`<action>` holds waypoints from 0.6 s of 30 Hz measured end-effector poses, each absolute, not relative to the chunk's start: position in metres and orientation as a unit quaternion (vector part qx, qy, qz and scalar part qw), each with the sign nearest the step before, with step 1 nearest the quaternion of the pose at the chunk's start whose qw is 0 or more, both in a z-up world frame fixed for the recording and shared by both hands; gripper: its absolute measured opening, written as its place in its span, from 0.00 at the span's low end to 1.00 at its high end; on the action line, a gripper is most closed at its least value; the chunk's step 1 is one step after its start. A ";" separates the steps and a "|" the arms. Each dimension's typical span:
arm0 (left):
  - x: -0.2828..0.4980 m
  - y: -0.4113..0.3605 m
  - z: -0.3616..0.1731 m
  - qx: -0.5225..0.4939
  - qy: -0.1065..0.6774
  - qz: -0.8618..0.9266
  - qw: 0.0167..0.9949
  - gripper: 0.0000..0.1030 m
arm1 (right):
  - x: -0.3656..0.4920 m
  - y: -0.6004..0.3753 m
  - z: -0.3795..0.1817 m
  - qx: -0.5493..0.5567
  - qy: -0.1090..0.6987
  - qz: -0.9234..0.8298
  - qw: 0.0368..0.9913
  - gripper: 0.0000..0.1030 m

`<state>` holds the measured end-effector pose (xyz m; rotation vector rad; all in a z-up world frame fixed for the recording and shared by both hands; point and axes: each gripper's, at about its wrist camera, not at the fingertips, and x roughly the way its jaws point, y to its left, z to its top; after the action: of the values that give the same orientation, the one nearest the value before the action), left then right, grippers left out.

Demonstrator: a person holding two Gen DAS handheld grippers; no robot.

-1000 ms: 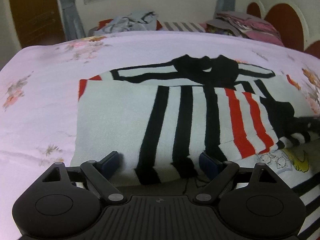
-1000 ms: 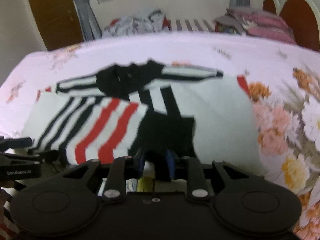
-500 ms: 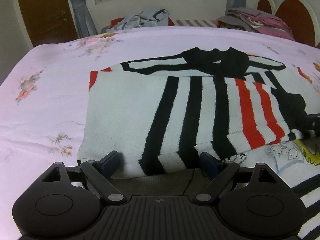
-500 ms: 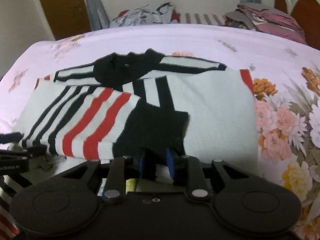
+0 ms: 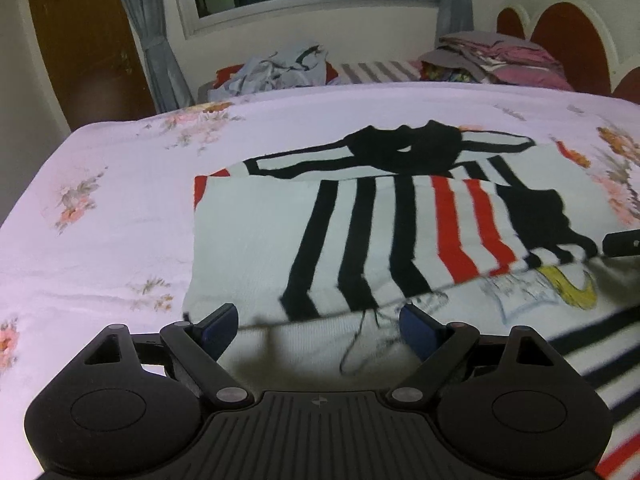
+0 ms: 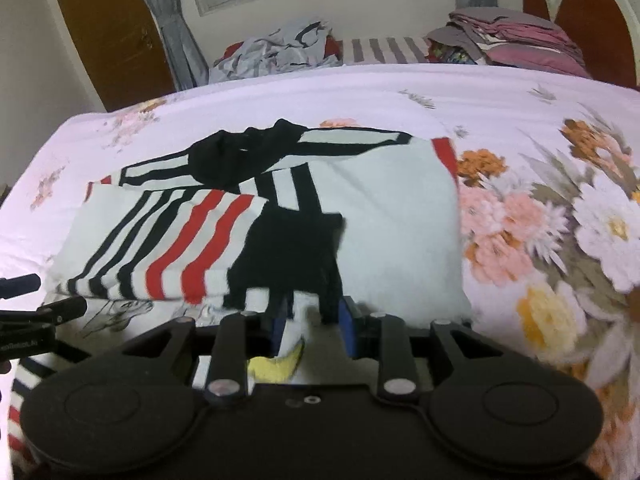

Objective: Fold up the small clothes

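A small white sweater (image 5: pixel 256 240) with black and red stripes and a black collar lies on the bed, its near part folded back over itself; it also shows in the right wrist view (image 6: pixel 400 240). My left gripper (image 5: pixel 318 326) is open and empty just before the folded edge, where loose threads hang. My right gripper (image 6: pixel 314 326) stands open at the near edge of the sweater's black patch (image 6: pixel 296 256), with nothing between its pads. A yellow print (image 5: pixel 568 286) shows on the layer below the fold.
The bed has a pink floral sheet (image 5: pixel 100 208). A heap of grey clothes (image 5: pixel 276 70) and a stack of folded pink and grey clothes (image 5: pixel 500 54) lie at the far side. A headboard (image 5: pixel 572 40) stands at the right.
Both grippers have drawn back and up from the sweater. The right gripper, shut on the black patch before, has opened and let it go. The folded edge has settled on the layer below.
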<state>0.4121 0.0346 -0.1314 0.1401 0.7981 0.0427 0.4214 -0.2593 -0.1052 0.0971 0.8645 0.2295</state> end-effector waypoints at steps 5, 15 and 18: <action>0.368 0.044 -0.129 0.071 0.381 0.000 0.922 0.84 | 0.379 -0.273 -0.099 0.052 0.414 0.095 0.904 0.32; 0.257 0.113 -0.162 -0.021 0.435 -0.007 0.900 0.54 | 0.274 -0.329 -0.119 0.137 0.439 0.087 0.883 0.35; 0.227 0.128 -0.174 -0.079 0.441 -0.021 0.894 0.54 | 0.247 -0.343 -0.128 0.165 0.446 0.083 0.876 0.36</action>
<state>0.2266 0.1283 -0.1736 -0.1643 0.9155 -0.0445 0.2467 -0.3428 -0.1280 0.3441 0.9302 0.1729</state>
